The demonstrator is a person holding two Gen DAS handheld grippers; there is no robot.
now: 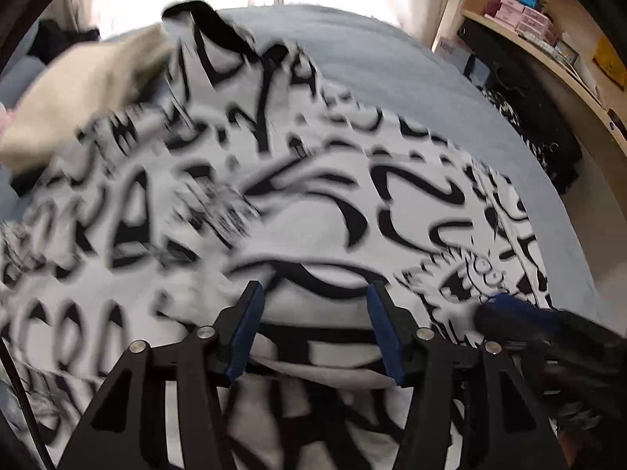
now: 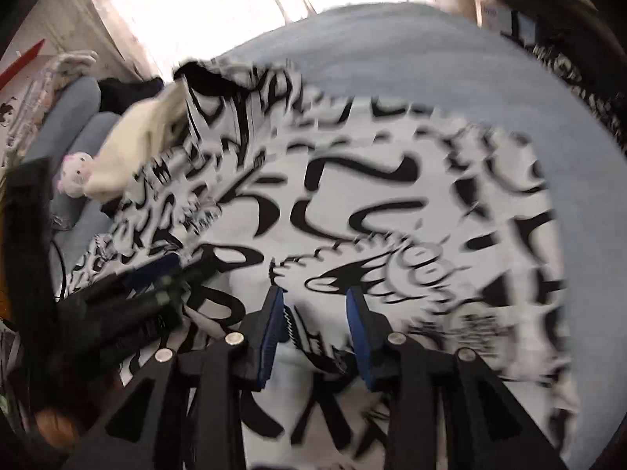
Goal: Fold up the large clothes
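Observation:
A large white garment with a black graffiti print [image 1: 298, 196] lies spread over a pale blue bed [image 1: 392, 55]; it also fills the right wrist view [image 2: 372, 203]. My left gripper [image 1: 315, 293] is open, its blue-padded fingers apart just above the cloth near its front edge. My right gripper [image 2: 315, 293] is open too, fingers apart over the cloth. Each gripper shows in the other's view: the right one at the lower right [image 1: 521, 317], the left one at the lower left [image 2: 153, 278]. Both views are motion-blurred.
A cream cloth [image 1: 78, 94] lies on the garment's far left part, also seen in the right wrist view [image 2: 137, 152]. A small pink plush [image 2: 76, 172] sits by grey pillows [image 2: 74, 117]. A wooden shelf with boxes [image 1: 525, 19] stands at the right, dark items below it.

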